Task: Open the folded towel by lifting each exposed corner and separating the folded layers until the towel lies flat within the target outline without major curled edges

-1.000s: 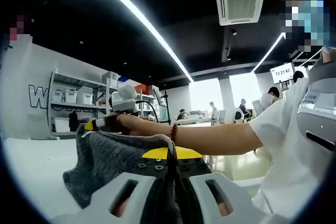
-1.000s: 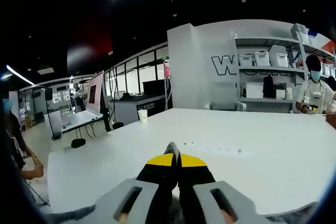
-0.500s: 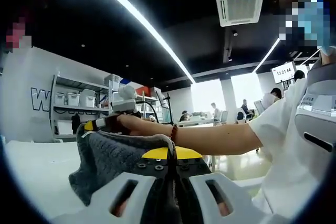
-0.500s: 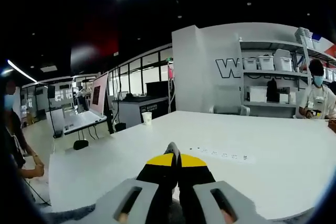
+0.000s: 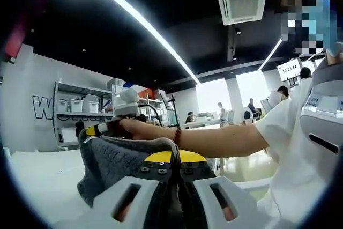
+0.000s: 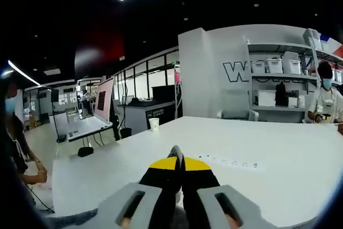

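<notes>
Left tool (image 5: 172, 156): at the bottom centre of the left gripper view, we see its two jaws pressed together, pinching the grey towel (image 5: 123, 159) just behind the yellow-tipped ends.
Towel: dark grey and fuzzy, lifted off the white surface (image 5: 37, 178); it hangs in a bunched fold across the lower left of the left gripper view, strung between our two tools.
Right tool in the left gripper view (image 5: 104, 127): left of centre, held by a hand (image 5: 136, 127); the towel's far top edge meets it. A bare forearm with a bead bracelet (image 5: 177, 135) runs from it to the right.
Right tool in its own view (image 6: 178, 159): bottom centre, jaws closed together; grey towel shows between them and along the lower edge (image 6: 69, 219), so we take it as gripping the towel.
Surface: white, broad, spreading across the middle of the right gripper view (image 6: 278, 159).
Paper cup (image 6: 154, 124): standing on the surface's far left edge, well apart from the tool.
Person in white shirt (image 5: 305, 148): right side of the left gripper view.
Shelves with bins (image 6: 278, 79): upper right of the right gripper view.
</notes>
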{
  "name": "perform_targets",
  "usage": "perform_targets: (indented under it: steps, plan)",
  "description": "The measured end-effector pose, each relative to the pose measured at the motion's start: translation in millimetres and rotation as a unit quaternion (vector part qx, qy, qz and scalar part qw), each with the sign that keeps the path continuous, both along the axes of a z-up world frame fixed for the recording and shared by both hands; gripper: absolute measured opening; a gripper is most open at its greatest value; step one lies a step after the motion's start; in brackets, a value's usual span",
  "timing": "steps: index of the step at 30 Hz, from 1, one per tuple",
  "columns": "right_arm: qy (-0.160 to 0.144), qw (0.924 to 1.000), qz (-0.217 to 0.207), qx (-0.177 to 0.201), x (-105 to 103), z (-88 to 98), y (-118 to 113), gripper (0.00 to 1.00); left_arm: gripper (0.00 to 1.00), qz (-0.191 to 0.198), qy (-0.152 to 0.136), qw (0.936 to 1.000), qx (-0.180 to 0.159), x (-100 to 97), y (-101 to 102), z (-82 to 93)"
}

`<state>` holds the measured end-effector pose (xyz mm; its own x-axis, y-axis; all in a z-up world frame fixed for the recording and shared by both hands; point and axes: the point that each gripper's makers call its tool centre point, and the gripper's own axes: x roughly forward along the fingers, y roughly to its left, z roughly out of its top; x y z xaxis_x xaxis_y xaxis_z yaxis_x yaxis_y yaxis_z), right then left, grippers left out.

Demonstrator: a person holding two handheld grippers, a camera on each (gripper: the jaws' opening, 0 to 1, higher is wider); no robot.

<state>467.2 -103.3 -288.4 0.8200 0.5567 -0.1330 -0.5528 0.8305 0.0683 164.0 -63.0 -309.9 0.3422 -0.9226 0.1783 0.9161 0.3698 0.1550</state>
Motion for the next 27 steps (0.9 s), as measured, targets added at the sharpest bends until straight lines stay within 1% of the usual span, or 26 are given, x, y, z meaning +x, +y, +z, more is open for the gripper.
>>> perform_targets:
  steps: [5, 13, 24, 27]
  plan:
    - [-0.005, 1.0, 0.0, -0.002, 0.9, 2.0, 7.4, 0.0, 0.0, 0.001, 0.006, 0.9999, -0.009, 1.9, 6.4, 1.6]
    - [-0.009, 0.9999, 0.007, -0.004, 0.2, 5.5, 23.0, 0.0, 0.0, 0.011, 0.0, 0.9999, -0.001, 1.6, 17.2, 3.3]
    - [-0.016, 0.9997, 0.016, -0.009, 1.2, 13.0, 42.2, 0.0, 0.0, 0.022, -0.001, 0.9996, -0.017, 3.6, 39.0, 10.6]
    - [-0.017, 0.9996, 0.019, -0.01, 1.5, 13.7, 47.0, 0.0, 0.0, 0.025, -0.002, 0.9995, -0.018, 4.2, 42.0, 11.5]
